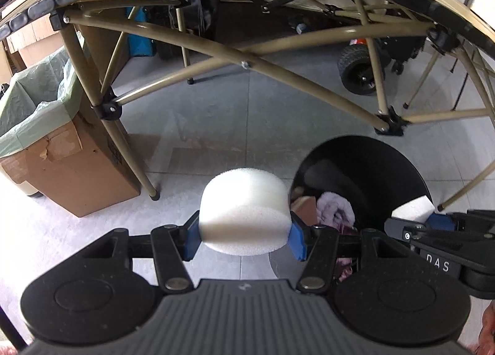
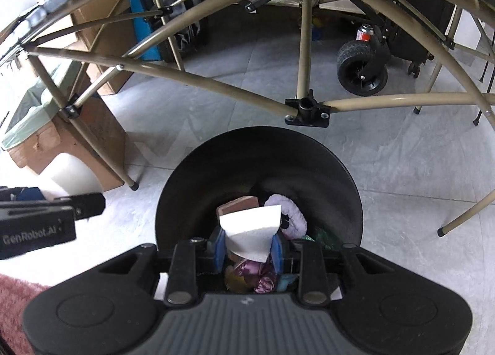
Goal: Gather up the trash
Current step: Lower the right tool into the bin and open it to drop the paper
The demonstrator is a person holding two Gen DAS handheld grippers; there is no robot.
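Note:
My left gripper is shut on a round white foam block, its blue pads pressing both sides, above the grey tiled floor just left of a black bin. My right gripper is shut on a white foam wedge and hangs over the mouth of the black bin. Inside the bin lie a lilac fluffy item, a brown piece and shiny purple scraps. The right gripper's tip with its white wedge shows at the right of the left wrist view.
A folding table's tan legs and crossbars span the floor behind the bin. A cardboard box lined with a green bag stands at the left. A black wheeled cart is at the back right. A pink rug corner lies at lower left.

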